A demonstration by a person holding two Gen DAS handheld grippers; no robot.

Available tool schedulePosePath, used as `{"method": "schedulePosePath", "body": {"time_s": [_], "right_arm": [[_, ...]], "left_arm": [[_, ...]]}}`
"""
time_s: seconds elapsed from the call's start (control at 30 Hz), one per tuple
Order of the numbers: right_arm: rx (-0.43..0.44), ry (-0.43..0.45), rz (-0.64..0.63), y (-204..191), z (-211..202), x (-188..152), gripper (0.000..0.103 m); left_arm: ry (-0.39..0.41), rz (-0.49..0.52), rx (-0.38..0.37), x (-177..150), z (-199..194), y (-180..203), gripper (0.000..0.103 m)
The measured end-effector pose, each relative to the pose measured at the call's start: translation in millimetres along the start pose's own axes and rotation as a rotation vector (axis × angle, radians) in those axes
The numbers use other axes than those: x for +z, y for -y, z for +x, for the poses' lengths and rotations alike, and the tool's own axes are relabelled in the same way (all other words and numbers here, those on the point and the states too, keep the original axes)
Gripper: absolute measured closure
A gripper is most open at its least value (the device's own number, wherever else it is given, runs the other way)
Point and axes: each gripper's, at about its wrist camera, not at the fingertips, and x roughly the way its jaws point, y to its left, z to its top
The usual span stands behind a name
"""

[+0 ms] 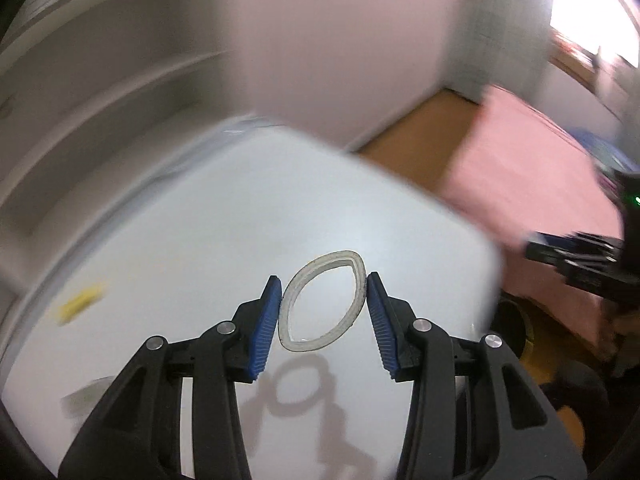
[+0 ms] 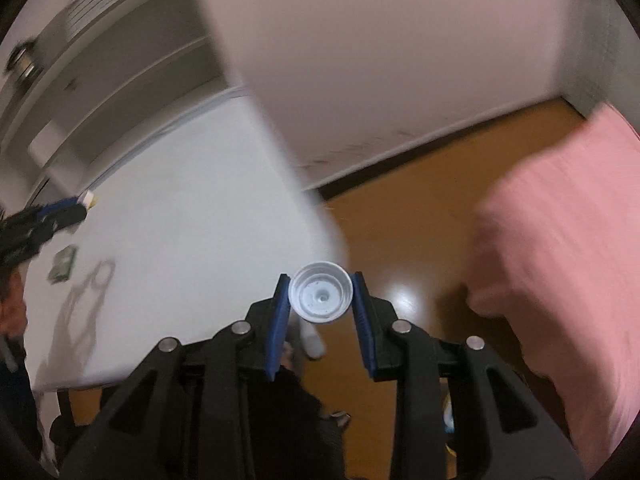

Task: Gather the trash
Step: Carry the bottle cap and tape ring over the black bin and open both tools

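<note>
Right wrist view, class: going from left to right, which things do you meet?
left gripper → green scrap on the white table → bottle cap in the right gripper → pink bedding.

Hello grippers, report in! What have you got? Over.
Left gripper shut on squashed white ring. Right gripper shut on white bottle cap. Yellow scrap left on white table.

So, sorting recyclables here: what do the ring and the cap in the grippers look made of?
The ring looks like cardboard, probably a spent tape core: matte off-white, squashed oval between the pads. The cap looks like white moulded plastic: smooth, slightly glossy, with a ridged inner rim.
</note>
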Motion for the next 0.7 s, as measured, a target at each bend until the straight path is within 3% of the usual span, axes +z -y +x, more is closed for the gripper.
{"method": "schedulePosePath", "body": {"time_s": [0.1,0.27,0.47,0.6,0.7], "right_arm": [[-0.069,0.017,0.115,59.9,-21.2,-27.7,0.072],[-0.203,0.015,0.298,150.7,-46.0,-80.6,0.072],[-0.363,-0.055,0.52,250.9,-43.9,-162.9,0.072],[-0.368,-0.1,0.624,288.3,-29.6,-204.2,0.072],[-0.354,-0.134,0.649,301.7,-14.0,-215.9,0.072]], "left_arm": [[-0.011,0.128,-0.146,5.1,29.9,96.2,0.06],[-0.065,0.269,-0.358,-3.3,71.0,220.5,0.06],[-0.143,0.399,-0.478,-35.8,121.8,333.7,0.06],[-0.212,0.455,-0.492,-61.6,169.9,382.0,0.06],[-0.279,0.453,-0.494,-68.6,210.5,401.5,0.06]]}}
